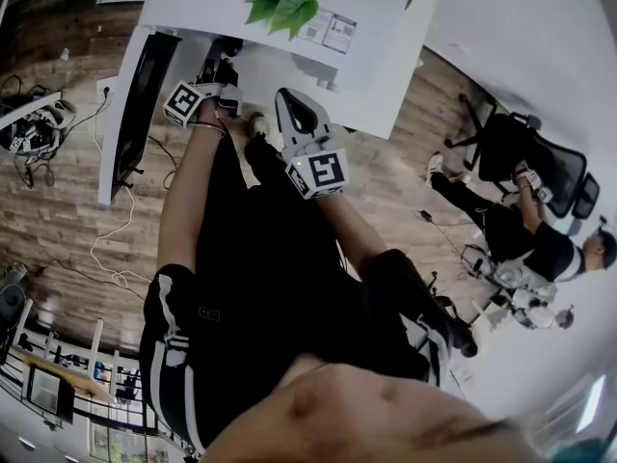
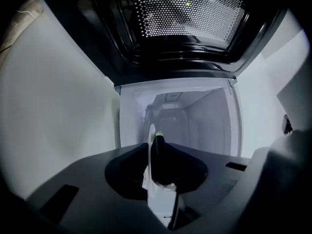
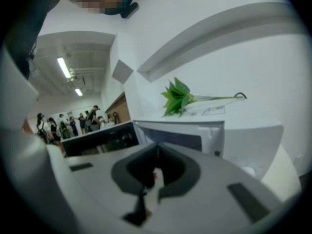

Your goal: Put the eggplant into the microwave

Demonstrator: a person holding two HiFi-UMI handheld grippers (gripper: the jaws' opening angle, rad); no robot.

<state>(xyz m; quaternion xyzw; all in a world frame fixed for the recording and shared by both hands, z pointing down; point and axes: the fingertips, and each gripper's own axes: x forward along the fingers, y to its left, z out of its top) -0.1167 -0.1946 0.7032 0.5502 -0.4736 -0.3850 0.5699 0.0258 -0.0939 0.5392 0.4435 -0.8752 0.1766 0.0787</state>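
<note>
The white microwave [image 1: 289, 66] stands with its dark door [image 1: 135, 114] swung open to the left. My left gripper [image 1: 220, 66] reaches into its mouth. In the left gripper view the pale cavity [image 2: 204, 126] fills the middle, with the perforated door window [image 2: 190, 9] above. A dark thing with a yellow-green tip, apparently the eggplant [image 2: 158, 145], sits between the jaws of the left gripper [image 2: 152, 143]. It lies against the right finger, and a slit of light shows on its left. My right gripper [image 1: 292, 104] hangs in front of the microwave [image 3: 195, 135], shut and empty [image 3: 157, 152].
A green plant [image 3: 178, 97] lies on top of the microwave beside a paper label. A seated person [image 1: 521, 230] and an office chair [image 1: 545, 162] are at the right. Cables [image 1: 106, 249] trail over the wooden floor. Several people [image 3: 63, 123] stand far off.
</note>
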